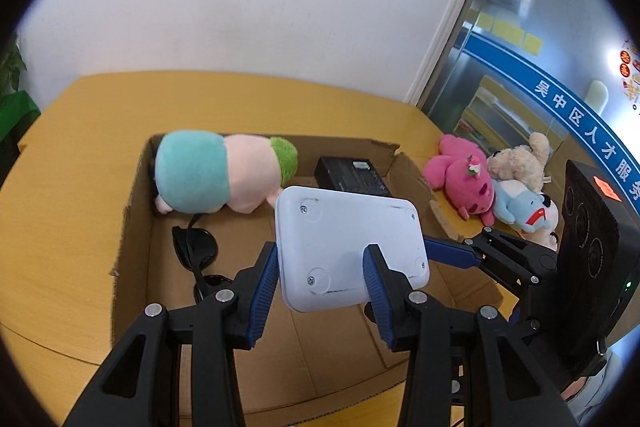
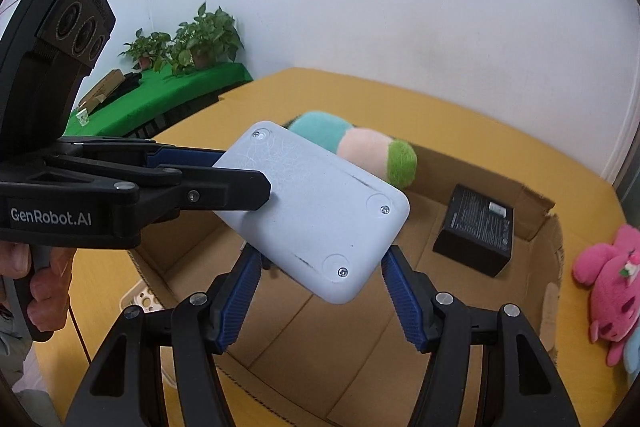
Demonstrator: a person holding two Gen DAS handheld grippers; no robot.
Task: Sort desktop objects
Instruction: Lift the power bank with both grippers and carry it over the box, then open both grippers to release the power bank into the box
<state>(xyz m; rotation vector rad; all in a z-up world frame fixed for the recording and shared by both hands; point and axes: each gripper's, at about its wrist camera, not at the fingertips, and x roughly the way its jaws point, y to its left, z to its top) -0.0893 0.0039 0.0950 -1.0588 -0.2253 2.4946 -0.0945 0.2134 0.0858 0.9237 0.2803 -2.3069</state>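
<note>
A white flat rectangular device point(image 1: 350, 251) point(image 2: 316, 215) is held above an open cardboard box point(image 1: 132, 227) point(image 2: 552, 239). My left gripper point(image 1: 324, 259) point(image 2: 240, 179) is shut on one edge of it. My right gripper point(image 2: 320, 263) point(image 1: 448, 247) has its jaws spread to either side of the device's other edge; whether the pads touch it is unclear. Inside the box lie a teal, pink and green plush toy point(image 1: 216, 175) point(image 2: 360, 147), a black rectangular box point(image 1: 352, 177) point(image 2: 476, 231) and black sunglasses point(image 1: 198, 251).
On the yellow table point(image 1: 60, 167) point(image 2: 460, 123), right of the box, lie a pink plush point(image 1: 460, 179) point(image 2: 604, 279), a beige plush point(image 1: 520, 159) and a blue and white plush point(image 1: 524, 211). Potted plants point(image 2: 192, 43) stand on a green-covered shelf at the far left.
</note>
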